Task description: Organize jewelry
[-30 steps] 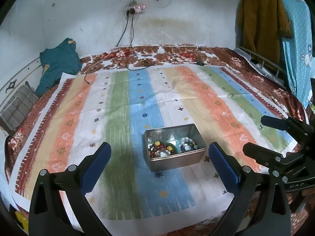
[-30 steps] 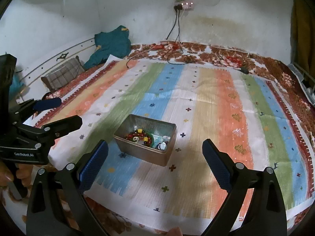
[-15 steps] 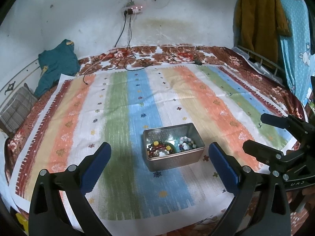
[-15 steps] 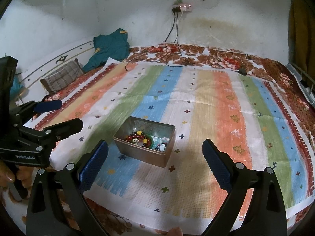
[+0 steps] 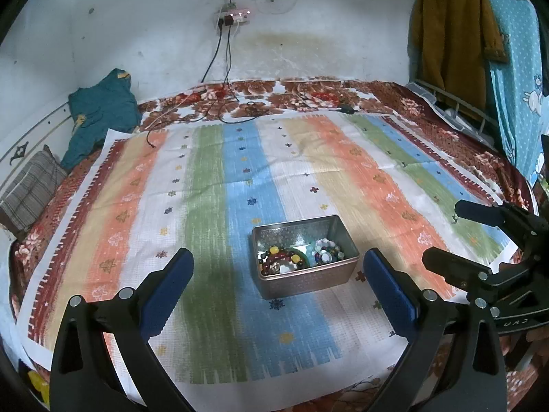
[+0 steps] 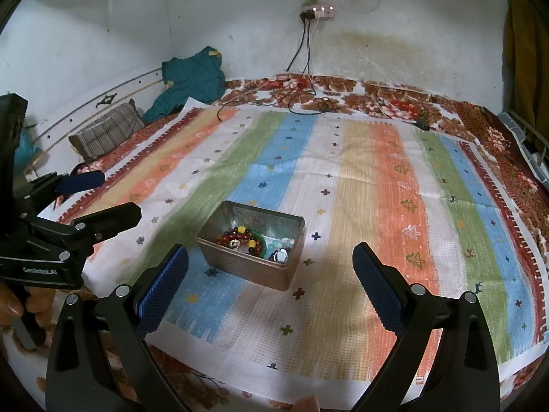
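A rectangular metal tin (image 5: 308, 279) (image 6: 247, 267) stands on the striped cloth (image 5: 206, 206) (image 6: 377, 206) near its front edge. It holds a red and yellow bead bracelet (image 5: 279, 257) (image 6: 236, 235), a green bangle (image 6: 261, 245) and pale beads (image 5: 326, 250) (image 6: 283, 250). My left gripper (image 5: 278, 292) is open and empty, just in front of the tin. My right gripper (image 6: 271, 290) is open and empty, in front of the tin and a little right of it. Each gripper shows in the other's view: the right one (image 5: 480, 243), the left one (image 6: 89, 199).
The cloth covers a bed with a floral sheet (image 5: 308, 92). A teal garment (image 5: 99, 113) and a checked pillow (image 5: 27, 189) lie at the back left. Charger cables (image 5: 223, 103) trail from a wall socket. Clothes hang at the right (image 5: 453, 34).
Both grippers have drawn back and risen slightly, so the tin sits a little farther off. Both stay open. The tin and its contents have not moved.
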Motion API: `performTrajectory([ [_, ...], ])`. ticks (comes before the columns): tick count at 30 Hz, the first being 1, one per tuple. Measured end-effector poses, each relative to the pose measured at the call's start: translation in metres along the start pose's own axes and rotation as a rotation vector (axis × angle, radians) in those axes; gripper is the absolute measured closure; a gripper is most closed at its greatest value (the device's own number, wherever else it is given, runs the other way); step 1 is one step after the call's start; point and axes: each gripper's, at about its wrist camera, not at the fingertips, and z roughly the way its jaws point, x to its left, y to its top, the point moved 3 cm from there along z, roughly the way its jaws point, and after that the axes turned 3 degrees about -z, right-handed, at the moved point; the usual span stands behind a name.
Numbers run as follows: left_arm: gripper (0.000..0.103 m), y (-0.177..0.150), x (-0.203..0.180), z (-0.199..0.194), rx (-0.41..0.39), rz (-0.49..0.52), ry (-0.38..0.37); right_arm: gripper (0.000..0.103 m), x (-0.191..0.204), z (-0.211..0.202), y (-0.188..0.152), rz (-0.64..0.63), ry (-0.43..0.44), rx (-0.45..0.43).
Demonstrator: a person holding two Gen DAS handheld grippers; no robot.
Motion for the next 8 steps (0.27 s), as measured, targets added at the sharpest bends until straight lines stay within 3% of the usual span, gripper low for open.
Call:
performTrajectory([
  [8,0.006,-0.0002,0.0044,-0.0003,0.002,-0.011,0.007,0.006,-0.0025,0.0016,-0.002,-0.001,0.0,0.0],
])
